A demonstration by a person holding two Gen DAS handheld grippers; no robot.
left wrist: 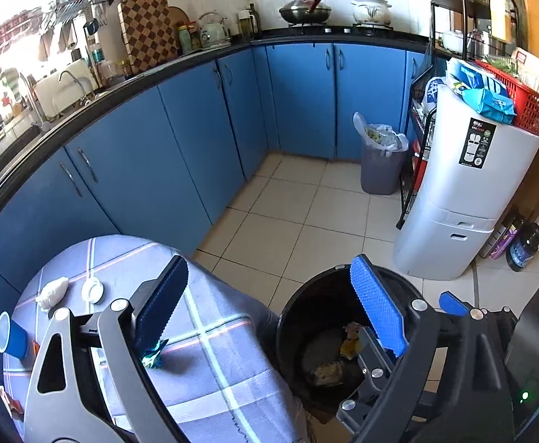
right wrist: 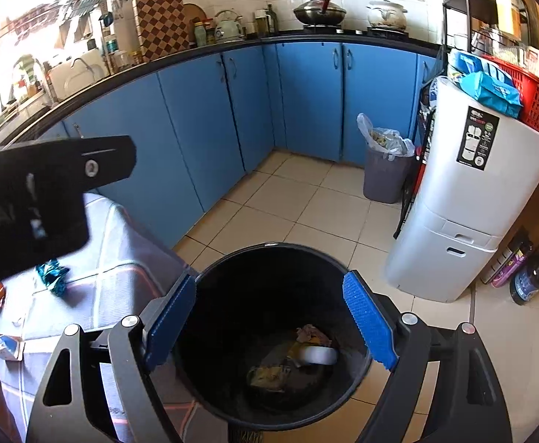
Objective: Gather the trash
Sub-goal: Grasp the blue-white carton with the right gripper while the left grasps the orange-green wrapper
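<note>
Two hand-held grippers are in play, both spread wide and holding nothing. The right hand-held gripper (right wrist: 269, 326) hangs directly over the mouth of the black bin (right wrist: 210, 277), which stands on the floor just right of the cloth-covered worktop (left wrist: 210, 361). The left hand-held gripper (left wrist: 269, 301) straddles the worktop's edge and the bin, its left finger just above a teal foil wrapper (left wrist: 154, 355).

The step in hand looks like fetching the next piece. Taking the foil wrapper would go best by lowering the fingers to either side of it and pinching its raised crumple, since thin crinkled foil slips flat under the pads and the soft cloth may bunch up with it. The release should come well inside the bin's round rim.

Further left lie a crumpled white tissue (left wrist: 52, 291), soft and easily squashed, a flat white ring-shaped lid (left wrist: 92, 288), hard and low, and a blue paper cup (left wrist: 11, 336) on its side, light and liable to roll. The bin's bottom already holds yellowish scraps (right wrist: 269, 374). The pads are ribbed blue rubber.
</note>
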